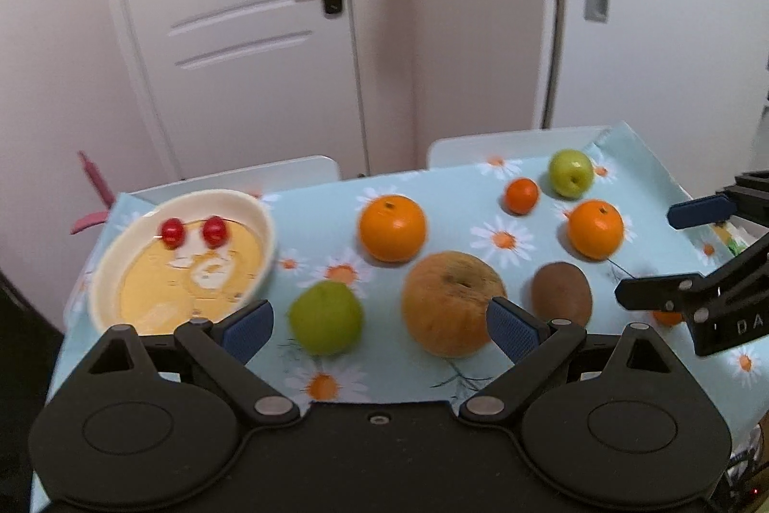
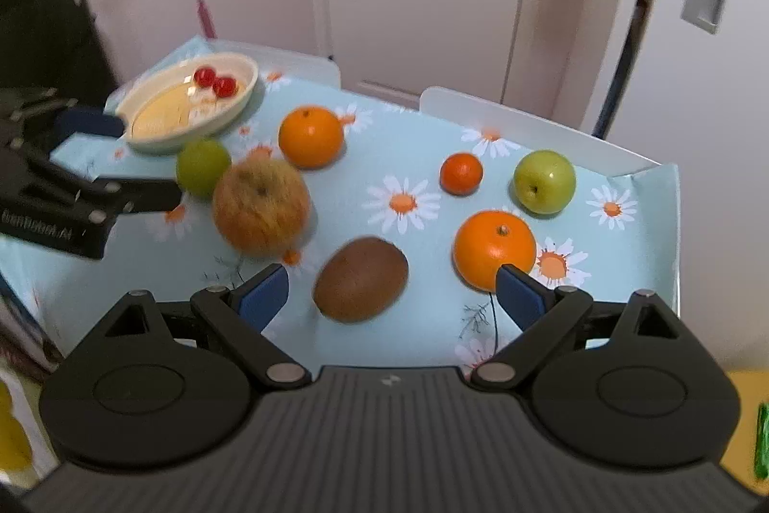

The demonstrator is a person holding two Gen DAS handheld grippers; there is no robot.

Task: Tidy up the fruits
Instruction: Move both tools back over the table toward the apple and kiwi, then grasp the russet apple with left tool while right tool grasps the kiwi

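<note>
Fruits lie on a daisy-print tablecloth. A cream oval dish at the left holds two red cherries. My left gripper is open and empty; a green apple and a large yellow-brown apple lie between its fingers. My right gripper is open and empty, with a brown kiwi between its fingers and an orange by the right finger. Another orange, a small mandarin and a second green apple lie farther back.
White chair backs stand behind the table's far edge, with a white door beyond. A pink object sticks up past the left corner. The right gripper shows at the right edge of the left wrist view.
</note>
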